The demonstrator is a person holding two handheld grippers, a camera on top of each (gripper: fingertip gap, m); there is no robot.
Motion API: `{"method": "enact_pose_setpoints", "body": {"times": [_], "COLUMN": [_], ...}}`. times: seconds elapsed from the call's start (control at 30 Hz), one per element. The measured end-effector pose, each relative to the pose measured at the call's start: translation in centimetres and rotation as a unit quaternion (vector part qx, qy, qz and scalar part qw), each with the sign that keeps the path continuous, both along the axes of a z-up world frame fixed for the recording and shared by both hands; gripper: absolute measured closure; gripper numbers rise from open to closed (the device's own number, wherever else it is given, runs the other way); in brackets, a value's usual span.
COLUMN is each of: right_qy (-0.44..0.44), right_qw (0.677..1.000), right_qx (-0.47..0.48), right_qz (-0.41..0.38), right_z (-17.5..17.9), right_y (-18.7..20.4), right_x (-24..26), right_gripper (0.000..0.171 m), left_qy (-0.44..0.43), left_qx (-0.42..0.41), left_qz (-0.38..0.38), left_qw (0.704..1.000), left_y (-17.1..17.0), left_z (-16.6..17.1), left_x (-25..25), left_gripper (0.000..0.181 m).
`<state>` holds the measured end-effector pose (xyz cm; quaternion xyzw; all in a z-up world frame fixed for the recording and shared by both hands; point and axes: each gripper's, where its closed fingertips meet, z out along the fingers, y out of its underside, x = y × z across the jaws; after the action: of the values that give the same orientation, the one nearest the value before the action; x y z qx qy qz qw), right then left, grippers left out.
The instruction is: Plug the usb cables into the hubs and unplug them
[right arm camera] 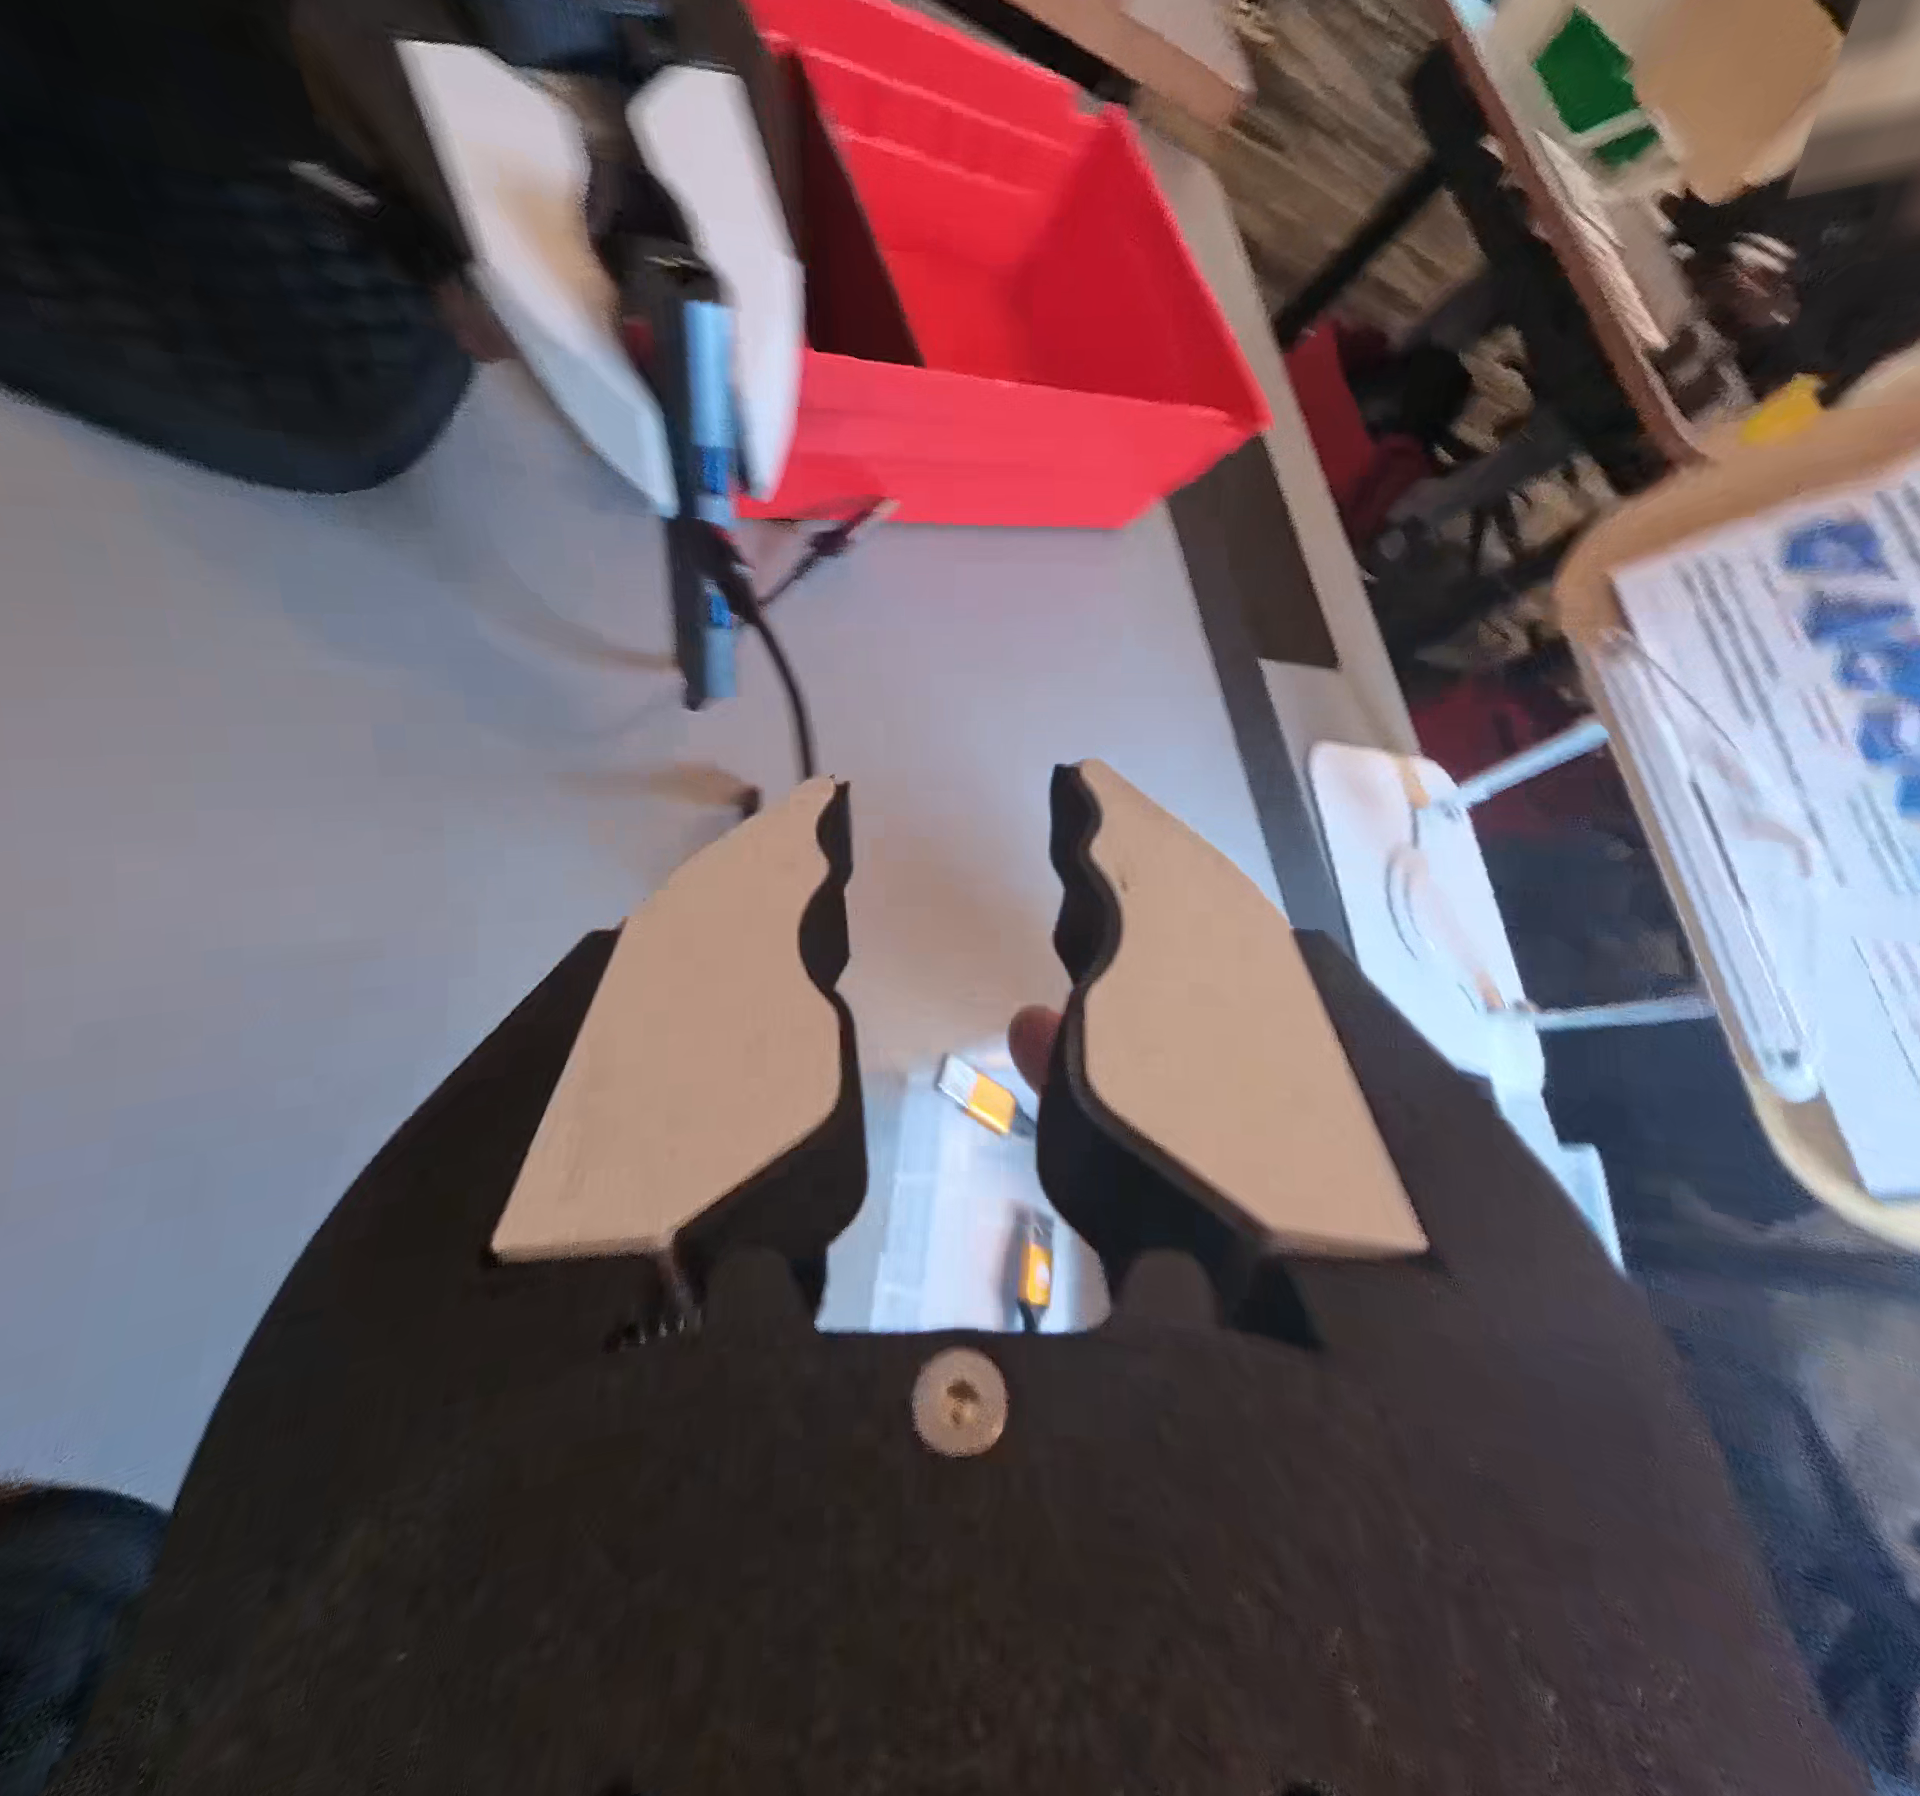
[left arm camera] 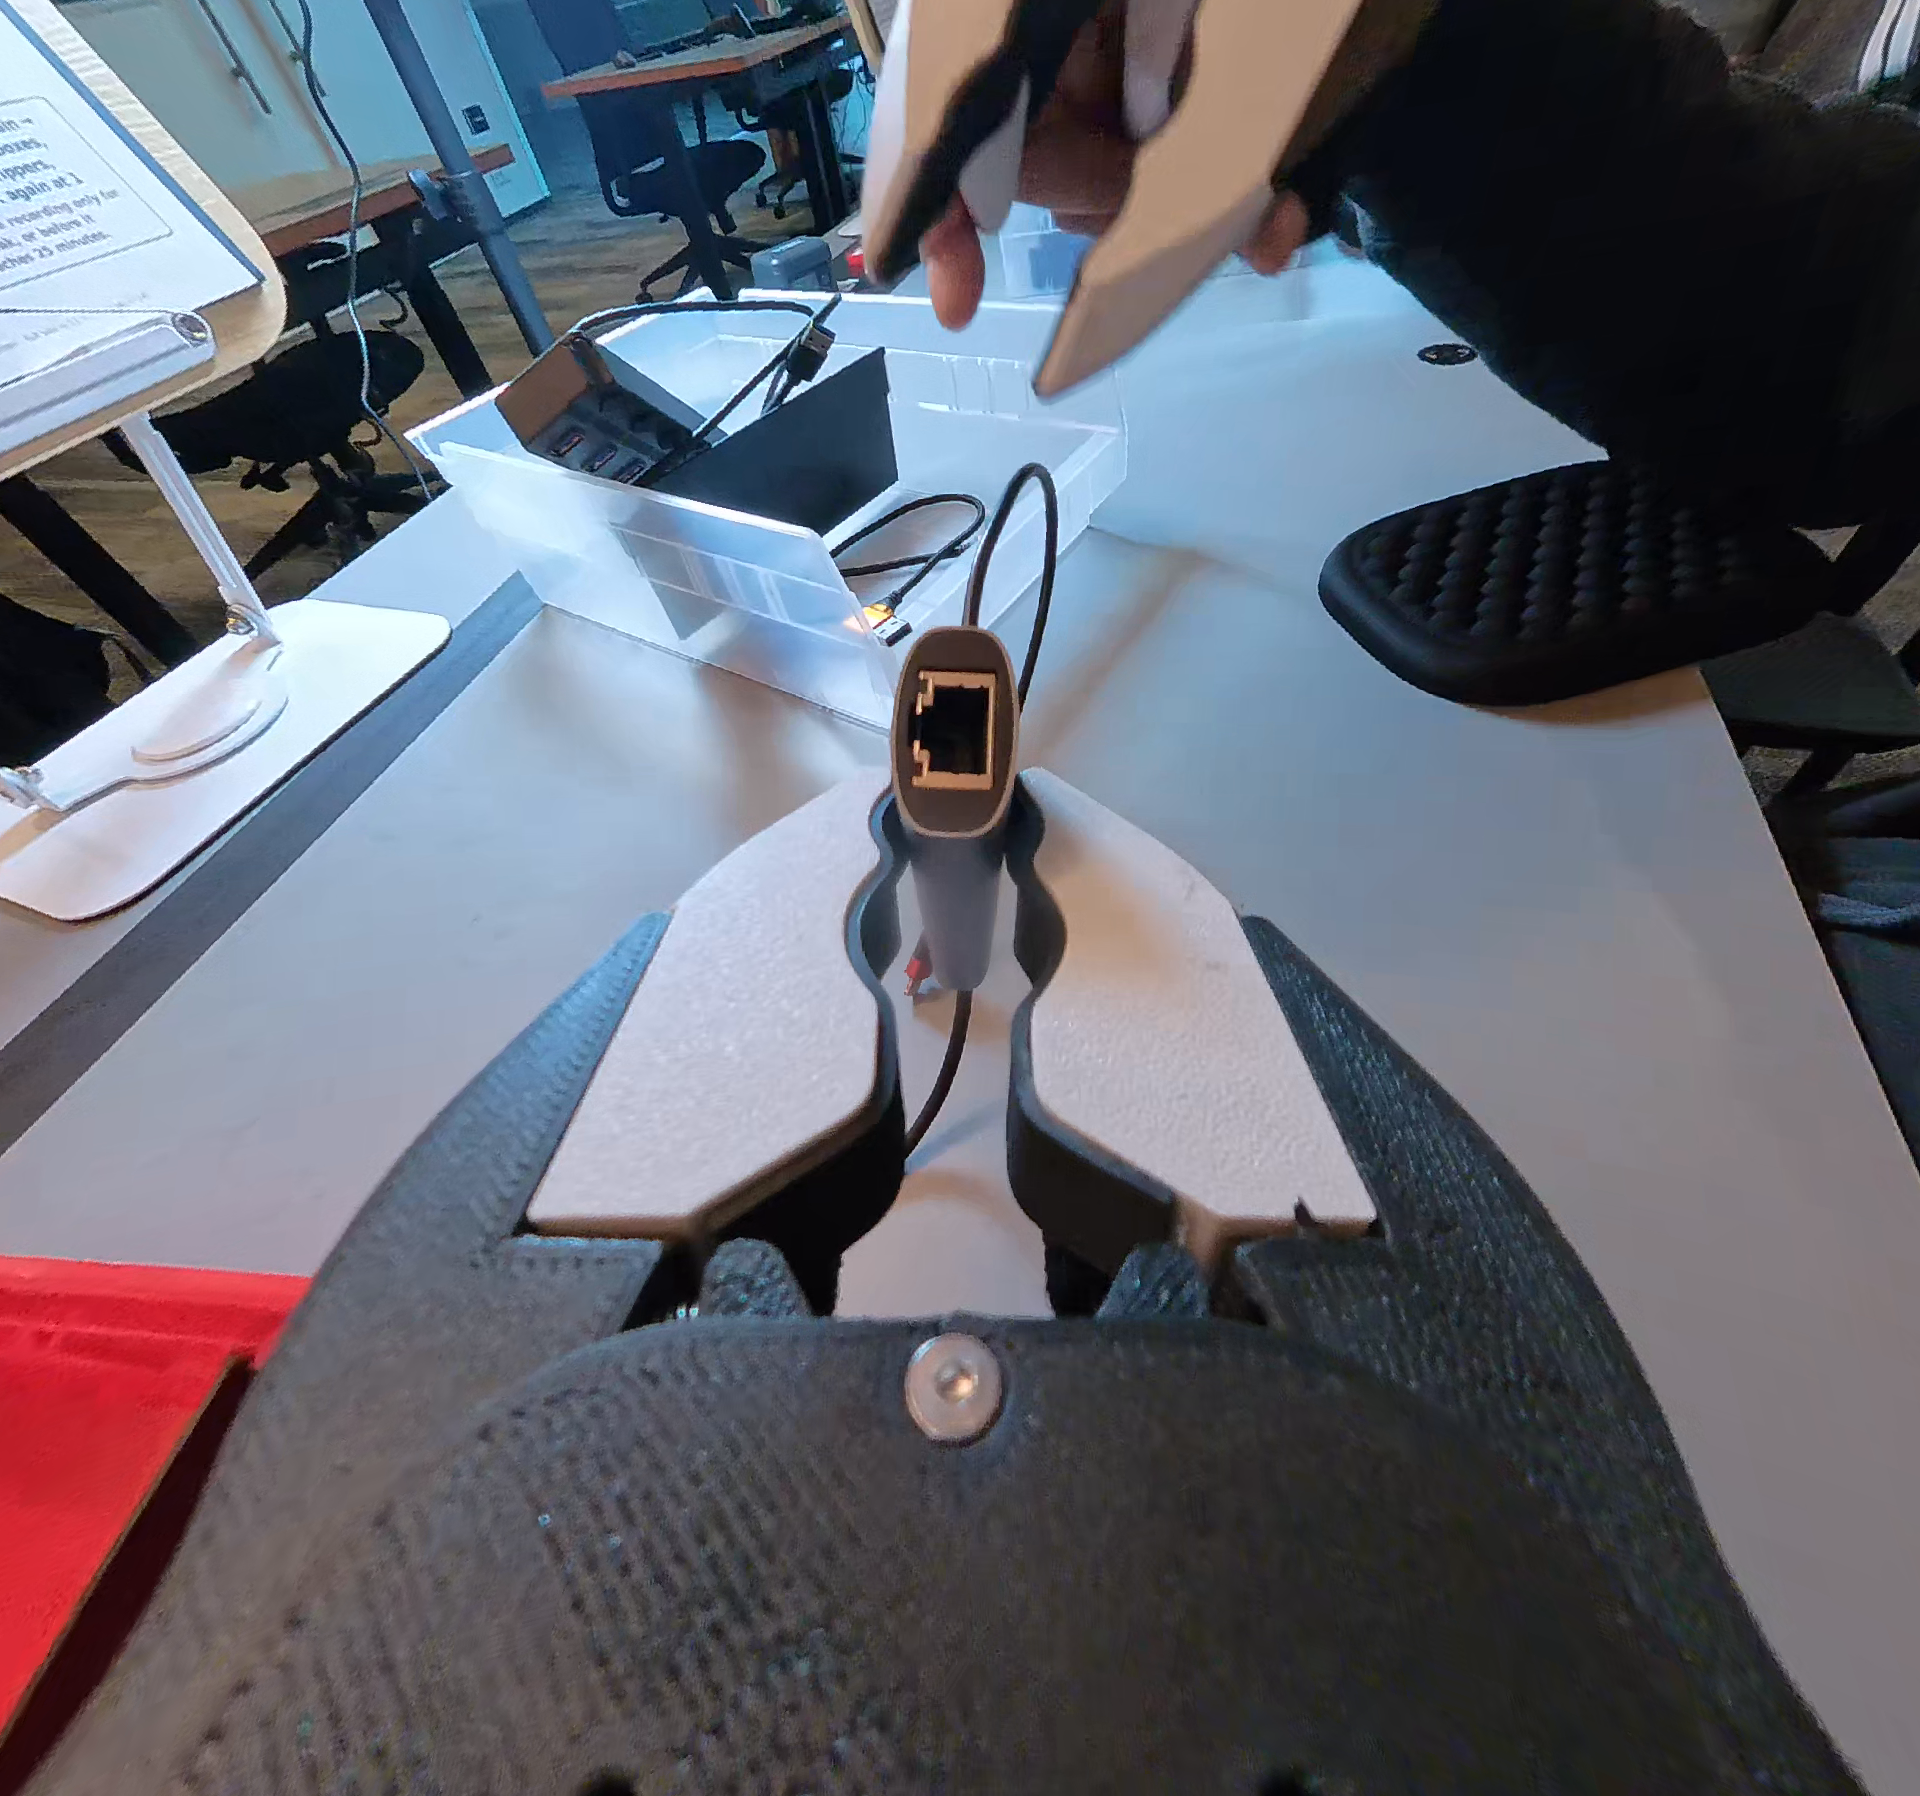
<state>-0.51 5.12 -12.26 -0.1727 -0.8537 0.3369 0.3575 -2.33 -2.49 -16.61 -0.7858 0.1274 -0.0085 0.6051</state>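
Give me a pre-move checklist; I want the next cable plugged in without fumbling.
1. Left gripper clamped on the grey metal hub: ok.
2. Right gripper open and empty: ok.
3. Loose black USB cable with orange-tipped plug lying reachable on the white table: ok.
4. Hub's USB side ports facing the right gripper: cannot tell.
5. Second hub stowed in the clear plastic bin: ok.

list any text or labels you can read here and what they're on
I won't copy out writing, only place it.
Printed sheet on the white stand: small print, sharp in the left wrist view, blurred in the right.
Label on the clear bin: too faint to read.
Grey hub: no marking visible.
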Motion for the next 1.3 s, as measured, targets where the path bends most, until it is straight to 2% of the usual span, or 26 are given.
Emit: {"method": "enact_pose_setpoints", "body": {"times": [0.17, 0.23, 0.3, 0.57, 0.6, 0.63, 0.83, 0.9, 0.93, 0.97, 1.07, 1.17, 1.23, 1.3], "right_qy": [-0.04, -0.058, -0.063, -0.045, -0.045, -0.041, -0.04, -0.048, -0.044, -0.029, 0.079, 0.169, 0.21, 0.206], "right_qw": [0.99, 0.985, 0.983, 0.99, 0.989, 0.989, 0.988, 0.987, 0.989, 0.995, 0.997, 0.982, 0.972, 0.971], "right_qx": [0.131, 0.153, 0.157, 0.062, 0.065, 0.068, 0.082, 0.131, 0.129, 0.086, -0.026, -0.084, -0.089, -0.094], "right_qz": [0.036, 0.051, 0.067, 0.119, 0.124, 0.126, 0.123, 0.085, 0.063, 0.052, 0.007, -0.025, -0.056, -0.08], "right_z": [-4.7, -6.6, -7.5, -5.6, -5.6, -5.7, -5.5, -5.6, -4.8, -3.0, 4.4, 9.7, 11.2, 10.4], "right_y": [-4.3, -5.5, -6.3, -7.5, -7.7, -7.8, -7.4, -4.9, -3.1, -2.0, 1.9, 5.2, 7.5, 9.5], "right_x": [-1.0, -1.4, -1.5, -0.5, -0.3, -0.2, -0.3, -0.6, -0.6, -0.3, 0.2, 1.3, 1.2, 0.5], "right_gripper": [0.141, 0.145, 0.159, 0.163, 0.163, 0.163, 0.163, 0.163, 0.163, 0.163, 0.163, 0.163, 0.163, 0.163], "left_qy": [0.031, 0.045, 0.054, 0.062, 0.081, 0.094, 0.153, 0.192, 0.188, 0.158, 0.106, 0.062, 0.04, 0.02], "left_qx": [-0.012, -0.02, -0.026, -0.01, -0.005, -0.008, -0.061, -0.125, -0.142, -0.139, -0.049, -0.001, 0.005, 0.009], "left_qz": [-0.008, -0.012, -0.009, -0.025, -0.023, -0.026, -0.011, 0.047, 0.073, 0.069, 0.067, 0.051, 0.049, 0.042], "left_qw": [0.999, 0.999, 0.998, 0.998, 0.996, 0.995, 0.986, 0.972, 0.969, 0.975, 0.991, 0.997, 0.998, 0.999], "left_y": [0.3, 0.4, 0.4, 0.7, 0.7, 0.6, 0.3, -0.5, -1.4, -2.2, -2.0, -1.6, -1.4, -1.3], "left_z": [-0.6, -1.0, -1.4, -1.8, -1.7, -1.7, -1.5, -3.2, -3.8, -3.8, -0.1, 1.5, 1.0, 0.6], "left_x": [0.8, 1.3, 1.3, 1.9, 1.9, 1.9, 1.6, -1.0, -2.8, -3.3, -2.8, -2.2, -2.3, -2.2], "left_gripper": [0.164, 0.164, 0.164, 0.154, 0.163, 0.163, 0.162, 0.162, 0.163, 0.163, 0.163, 0.163, 0.163, 0.163]}}
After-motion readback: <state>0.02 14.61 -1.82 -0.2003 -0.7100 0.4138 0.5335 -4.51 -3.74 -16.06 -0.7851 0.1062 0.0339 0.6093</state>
